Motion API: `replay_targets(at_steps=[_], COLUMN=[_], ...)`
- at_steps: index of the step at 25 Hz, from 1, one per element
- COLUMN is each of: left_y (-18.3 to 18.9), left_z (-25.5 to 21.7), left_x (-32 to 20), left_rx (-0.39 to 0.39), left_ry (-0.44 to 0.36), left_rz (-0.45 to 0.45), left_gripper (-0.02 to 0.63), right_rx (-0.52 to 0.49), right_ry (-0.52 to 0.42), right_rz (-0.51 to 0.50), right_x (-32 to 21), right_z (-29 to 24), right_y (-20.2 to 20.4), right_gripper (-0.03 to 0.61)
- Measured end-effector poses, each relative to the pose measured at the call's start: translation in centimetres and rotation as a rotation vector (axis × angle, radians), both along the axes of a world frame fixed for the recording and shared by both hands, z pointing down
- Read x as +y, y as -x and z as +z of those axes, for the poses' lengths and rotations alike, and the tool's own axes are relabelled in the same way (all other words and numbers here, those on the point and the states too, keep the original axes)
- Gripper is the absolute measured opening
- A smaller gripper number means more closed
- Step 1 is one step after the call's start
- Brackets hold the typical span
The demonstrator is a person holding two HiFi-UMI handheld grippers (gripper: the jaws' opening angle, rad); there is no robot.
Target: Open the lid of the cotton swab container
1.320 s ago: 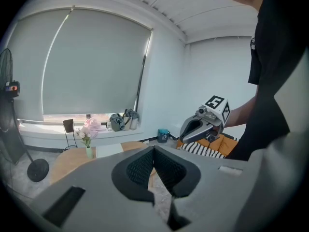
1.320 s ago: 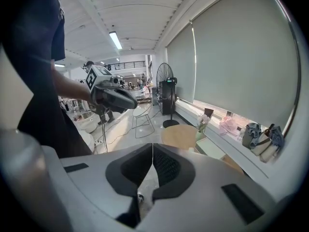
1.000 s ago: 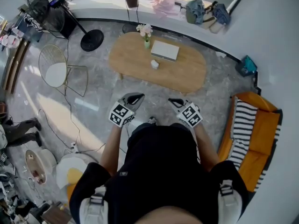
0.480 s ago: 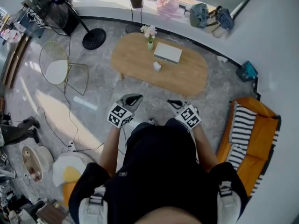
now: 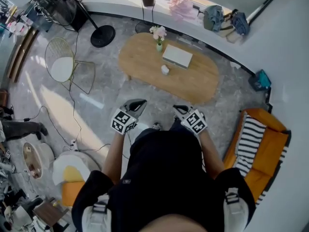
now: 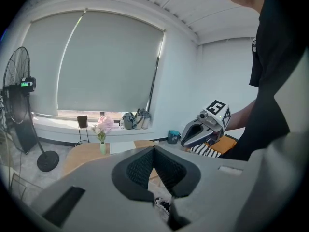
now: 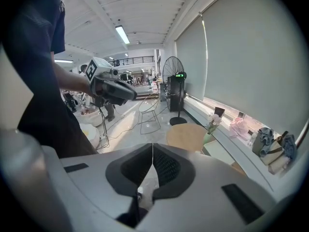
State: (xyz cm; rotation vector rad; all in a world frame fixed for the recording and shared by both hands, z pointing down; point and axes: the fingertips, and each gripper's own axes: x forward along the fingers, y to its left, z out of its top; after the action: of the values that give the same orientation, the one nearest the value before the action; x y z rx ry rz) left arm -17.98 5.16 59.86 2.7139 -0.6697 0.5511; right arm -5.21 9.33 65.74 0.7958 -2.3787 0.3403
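Progress is standing at nil — left claw [image 5: 141,102] and right claw [image 5: 177,108] are hovering closed and empty, well apart from the white container [image 5: 165,69] on the bench [image 5: 140,62].

Both grippers are held out in front of the torso, side by side and apart, at about the same height. The left gripper [image 5: 141,102] is pointed forward and slightly inward; its jaws are pressed together with nothing between them. The right gripper [image 5: 178,108] is likewise pointed forward, its jaws closed and empty. The bare left forearm [image 5: 112,154] and right forearm [image 5: 212,151] are bent at the elbows and kept close to the body.
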Motion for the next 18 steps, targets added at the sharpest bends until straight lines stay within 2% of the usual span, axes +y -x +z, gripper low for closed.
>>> replay_targets(at_steps=[8, 13, 18], left_y=[-4.9, -9.0, -10.9], left_z=[-0.6, -1.7, -1.7], left_x=[-3.2, -5.1, -6.3], left_rx=[-0.015, -0.026, -0.040], left_ry=[-0.009, -0.054, -0.060], left_rz=[-0.027, -0.038, -0.061], left_gripper=[0.000, 0.000, 0.000], right_rx=[0.004, 0.012, 0.021], right_ry=[0.001, 0.012, 0.017], right_rz=[-0.077, -0.104, -0.134], right_x=[-3.6, -5.4, -6.9], right_z=[0.0, 0.4, 1.1], right_y=[-3.3, -7.1, -9.5], right_gripper=[-0.003, -0.003, -0.003])
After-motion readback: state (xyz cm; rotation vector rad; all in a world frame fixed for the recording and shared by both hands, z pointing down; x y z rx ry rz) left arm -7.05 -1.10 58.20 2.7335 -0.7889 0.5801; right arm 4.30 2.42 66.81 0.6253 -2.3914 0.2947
